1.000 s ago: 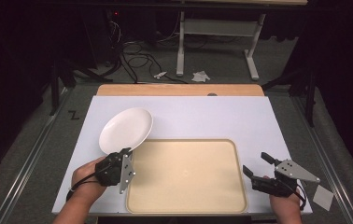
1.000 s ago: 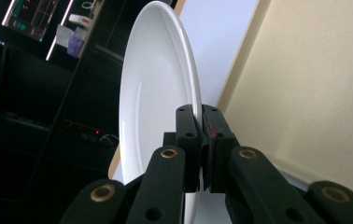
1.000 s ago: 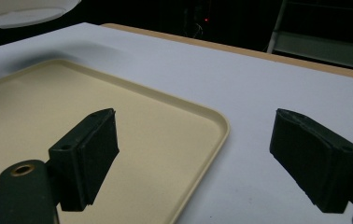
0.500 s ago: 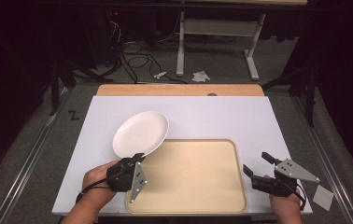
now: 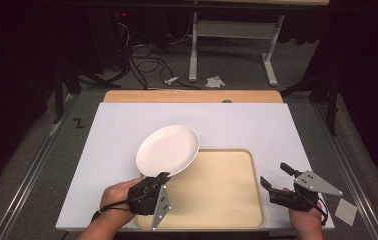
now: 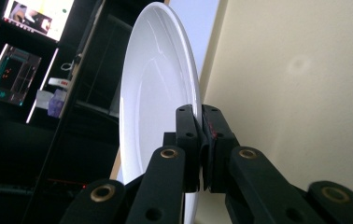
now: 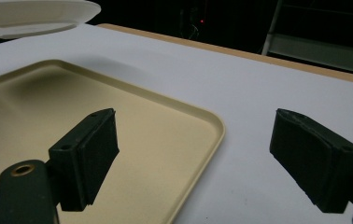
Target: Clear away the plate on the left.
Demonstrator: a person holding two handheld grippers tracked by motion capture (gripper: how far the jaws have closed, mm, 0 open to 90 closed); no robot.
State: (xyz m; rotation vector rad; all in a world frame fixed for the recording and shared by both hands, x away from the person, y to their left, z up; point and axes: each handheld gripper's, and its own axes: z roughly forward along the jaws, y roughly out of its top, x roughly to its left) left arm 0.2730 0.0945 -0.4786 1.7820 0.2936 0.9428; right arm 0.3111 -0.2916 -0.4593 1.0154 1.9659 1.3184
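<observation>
Left gripper (image 5: 162, 176) clamping white plate (image 5: 168, 149) by near rim only, hovering over tray (image 5: 227, 200); thin grip risking slip, drop. Right gripper (image 5: 276, 178) jaws standing apart.

The tray (image 5: 217, 200) floor lies bare (its low rim the sole obstacle); the plate (image 5: 168, 149) overhangs its far-left corner.

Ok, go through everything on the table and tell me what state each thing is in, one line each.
Plate: lifted off the table, clamped at its near rim, hanging partly over the tray's far left corner.
Tray: flat on the table, nothing lying in it.
Left hand-held gripper: shut on the plate's rim.
Right hand-held gripper: open, jaws wide apart, holding nothing, beside the tray's right edge.
</observation>
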